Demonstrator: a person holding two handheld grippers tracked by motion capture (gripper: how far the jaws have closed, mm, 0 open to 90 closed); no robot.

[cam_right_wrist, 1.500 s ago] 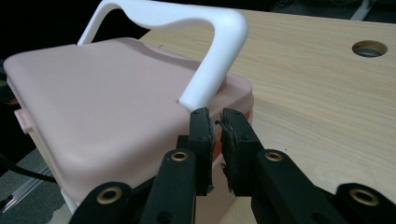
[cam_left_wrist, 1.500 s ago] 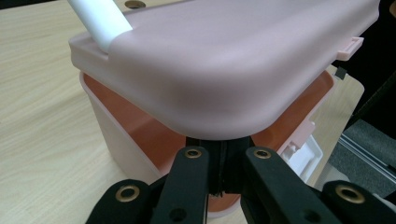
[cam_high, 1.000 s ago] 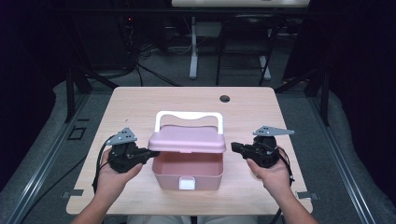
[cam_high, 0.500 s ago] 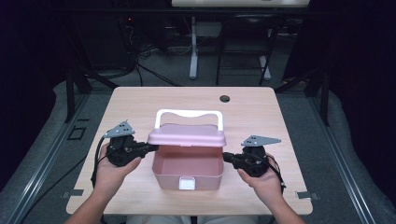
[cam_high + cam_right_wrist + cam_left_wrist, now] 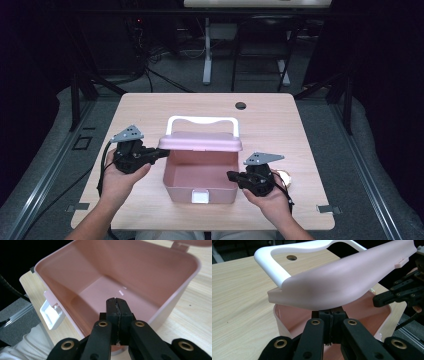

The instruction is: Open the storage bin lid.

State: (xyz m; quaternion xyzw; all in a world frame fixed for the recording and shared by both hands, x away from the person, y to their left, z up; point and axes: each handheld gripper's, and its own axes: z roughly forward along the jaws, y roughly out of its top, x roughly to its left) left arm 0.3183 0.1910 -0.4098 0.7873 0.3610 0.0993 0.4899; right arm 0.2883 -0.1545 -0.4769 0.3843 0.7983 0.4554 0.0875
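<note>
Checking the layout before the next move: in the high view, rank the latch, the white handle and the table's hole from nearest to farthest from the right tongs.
1. Latch: on the box's front wall, just left of the right tongs.
2. White handle: behind the raised lid, farther back.
3. Hole: near the table's far edge, farthest.

Your pink box (image 5: 200, 180) sits on the table at about six o'clock, near the front edge, its short white latch (image 5: 199, 196) facing you. It is open and its inside is bare. The pink lid (image 5: 200, 142) is raised, hinged along the far side at twelve o'clock, hanging tilted over the back of the box. The white handle (image 5: 202, 121) on the lid stands beyond it, an arched loop pointing toward twelve o'clock.
</note>
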